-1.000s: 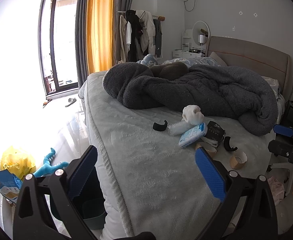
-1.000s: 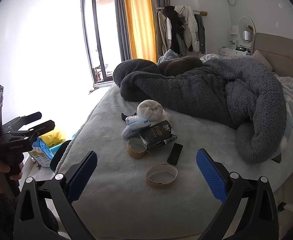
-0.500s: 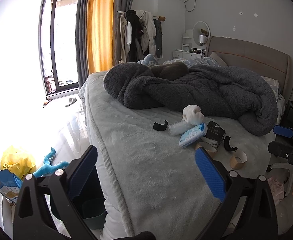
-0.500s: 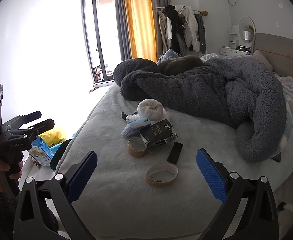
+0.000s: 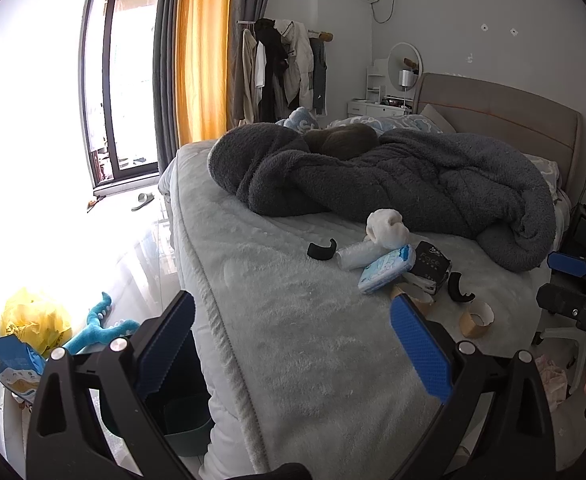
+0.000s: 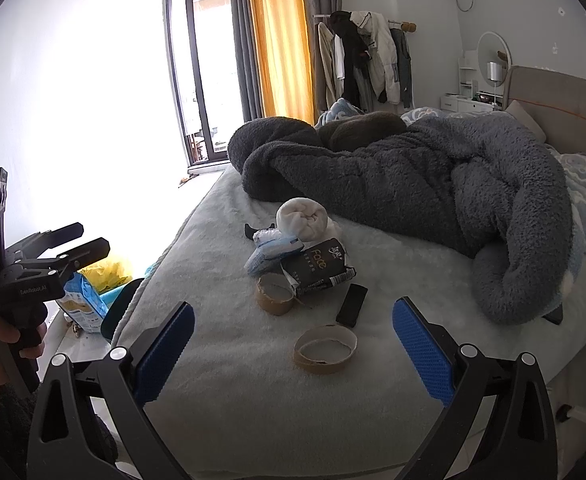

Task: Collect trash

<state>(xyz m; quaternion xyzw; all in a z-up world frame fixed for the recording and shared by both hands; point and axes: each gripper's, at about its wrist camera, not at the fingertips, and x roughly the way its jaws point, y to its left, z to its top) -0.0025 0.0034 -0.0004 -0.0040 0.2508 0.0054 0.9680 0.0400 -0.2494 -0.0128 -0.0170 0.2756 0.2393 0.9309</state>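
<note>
Trash lies in a cluster on the bed (image 6: 229, 392): an empty tape ring (image 6: 325, 349), a second tape core (image 6: 274, 293), a black "Face" packet (image 6: 317, 266), a blue-white tissue pack (image 6: 270, 251), a white wad (image 6: 301, 218) and a flat black piece (image 6: 352, 305). My right gripper (image 6: 293, 352) is open, hovering just short of the tape ring. From the left wrist view the same pile shows: tissue pack (image 5: 387, 269), clear plastic bottle (image 5: 355, 255), black clip (image 5: 321, 249). My left gripper (image 5: 291, 346) is open over the bed's near corner, holding nothing.
A dark grey fleece blanket (image 6: 413, 184) is heaped across the bed behind the trash. A dark green bin (image 5: 181, 420) stands on the floor by the bed corner. A yellow bag (image 5: 33, 318), a blue snack bag (image 5: 11, 366) and a blue toy (image 5: 101, 322) lie on the floor at left.
Almost nothing differs; the right wrist view has crept very slightly, and both grippers stay open and empty.
</note>
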